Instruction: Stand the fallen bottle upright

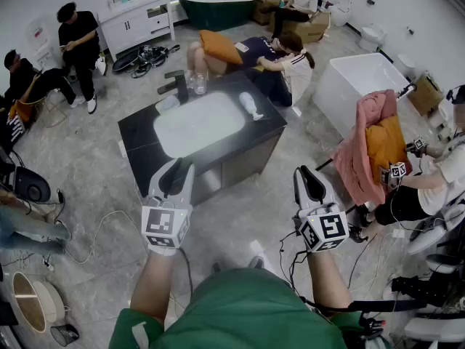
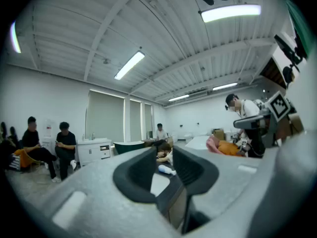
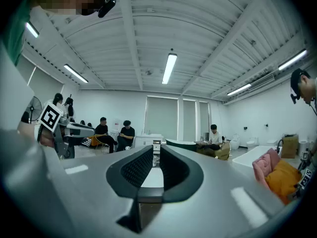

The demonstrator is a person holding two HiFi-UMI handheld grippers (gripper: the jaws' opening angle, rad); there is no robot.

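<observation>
The bottle (image 1: pixel 250 106) lay on its side on the right part of the black bench (image 1: pixel 138 137), just right of the white basin (image 1: pixel 196 122). A clear glass (image 1: pixel 197 83) and a dark tap (image 1: pixel 174 86) stood at the bench's far edge. Both grippers were held on the near side of the bench, well apart from the bottle. The left gripper (image 1: pixel 176 171) had its fingers (image 2: pixel 133 175) slightly parted, holding nothing. The right gripper (image 1: pixel 309 177) had its fingers (image 3: pixel 133 170) likewise slightly parted and empty.
</observation>
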